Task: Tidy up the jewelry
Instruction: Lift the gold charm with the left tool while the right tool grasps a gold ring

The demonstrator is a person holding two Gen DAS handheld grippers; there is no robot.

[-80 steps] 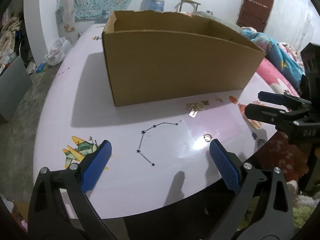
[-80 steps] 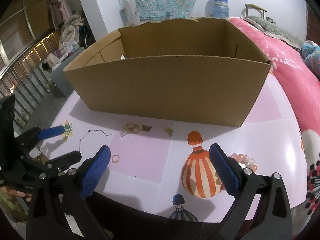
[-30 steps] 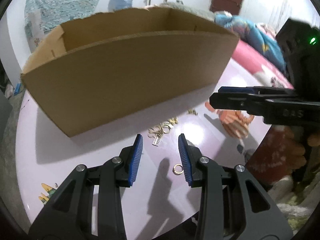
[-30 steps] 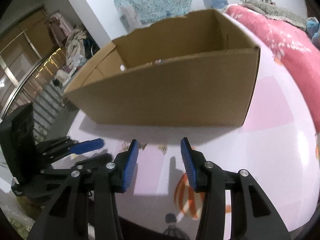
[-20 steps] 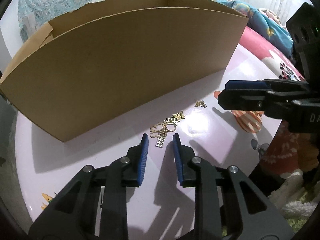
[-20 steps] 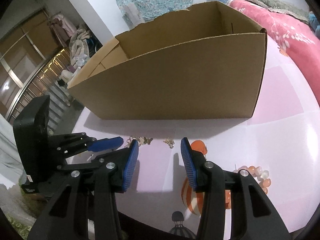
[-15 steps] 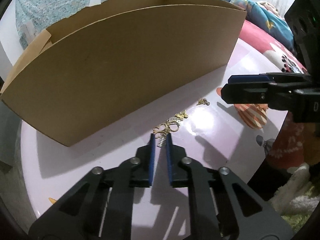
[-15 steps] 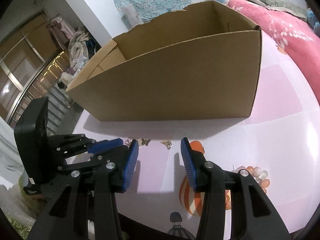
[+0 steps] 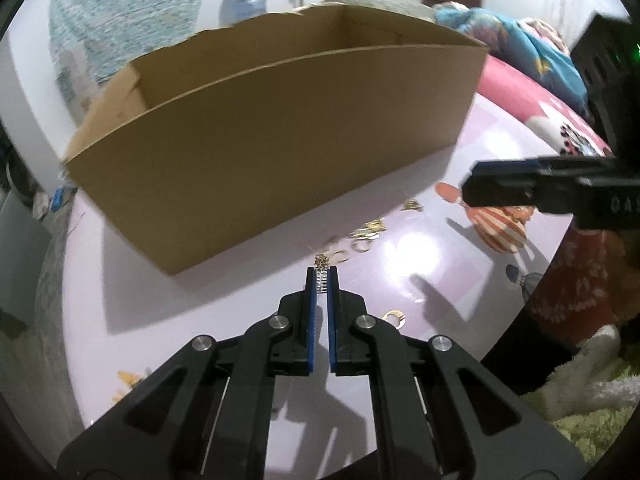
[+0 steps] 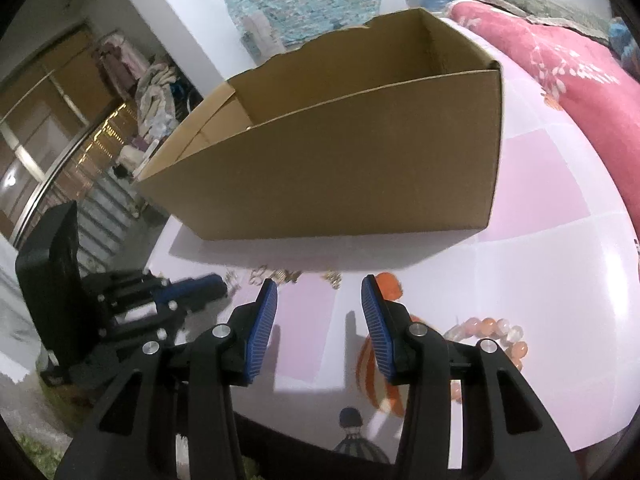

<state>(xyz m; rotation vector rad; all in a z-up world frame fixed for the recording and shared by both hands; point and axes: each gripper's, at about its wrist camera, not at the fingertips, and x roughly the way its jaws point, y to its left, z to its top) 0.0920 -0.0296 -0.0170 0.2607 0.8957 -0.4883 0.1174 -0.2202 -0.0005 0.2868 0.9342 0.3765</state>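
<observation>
My left gripper (image 9: 322,280) is shut on a small silver ladder-shaped charm (image 9: 322,278) and holds it just above the pink table, in front of the open cardboard box (image 9: 280,140). Gold charms and rings (image 9: 366,236) lie on the table beyond it, and one gold ring (image 9: 395,317) lies to its right. My right gripper (image 10: 318,300) is partly open and empty above the table; gold charms (image 10: 276,276) lie just beyond its fingertips. The box (image 10: 340,168) stands behind them. The left gripper also shows in the right wrist view (image 10: 192,288).
A pink bead bracelet (image 10: 492,332) lies on the table right of the right gripper. Balloon pictures (image 10: 386,284) are printed on the tabletop. The table's front edge (image 9: 532,292) drops to a red patterned floor. A pink bed (image 10: 560,64) lies at the right.
My left gripper has closed fully on the silver charm and lifted it off the table. The right gripper has stayed partly open and shifted slightly.
</observation>
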